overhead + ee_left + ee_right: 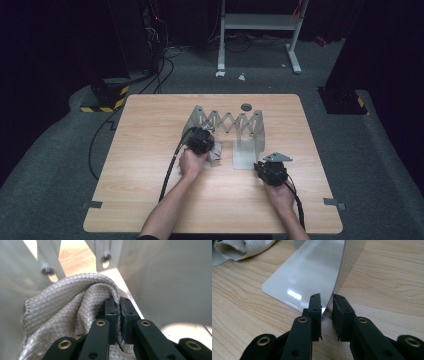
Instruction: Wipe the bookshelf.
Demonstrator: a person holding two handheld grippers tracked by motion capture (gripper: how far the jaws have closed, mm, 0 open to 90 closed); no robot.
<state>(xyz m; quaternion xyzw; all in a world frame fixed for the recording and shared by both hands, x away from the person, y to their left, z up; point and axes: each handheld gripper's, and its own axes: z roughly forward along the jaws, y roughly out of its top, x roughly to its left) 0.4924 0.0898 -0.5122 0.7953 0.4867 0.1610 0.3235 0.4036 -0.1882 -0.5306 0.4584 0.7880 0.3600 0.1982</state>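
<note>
Left gripper (117, 312): your jaws are pinched together on a fold of the grey cloth (65, 312), quilted in a diamond weave, which bunches up to the left of the jaws.
Left gripper, high view (201, 141): you hold it at the left foot of the rack, with the cloth (215, 156) just under and to the right of your hand.
Rack (227, 122): grey metal, scissor-lattice across the back, one upright plate at each end; it stands mid-table on the wooden table (150, 150).
Right gripper (327, 306): your jaws are parted by a narrow gap and straddle the near edge of the rack's right upright plate (348, 262); whether they touch it cannot be told.
Base plate (309, 275): glossy grey, flat on the table, left of that upright.
Right gripper, high view (270, 170): at the near corner of the base plate.
Round grey disc (246, 106): on the table behind the rack, apart from it.
</note>
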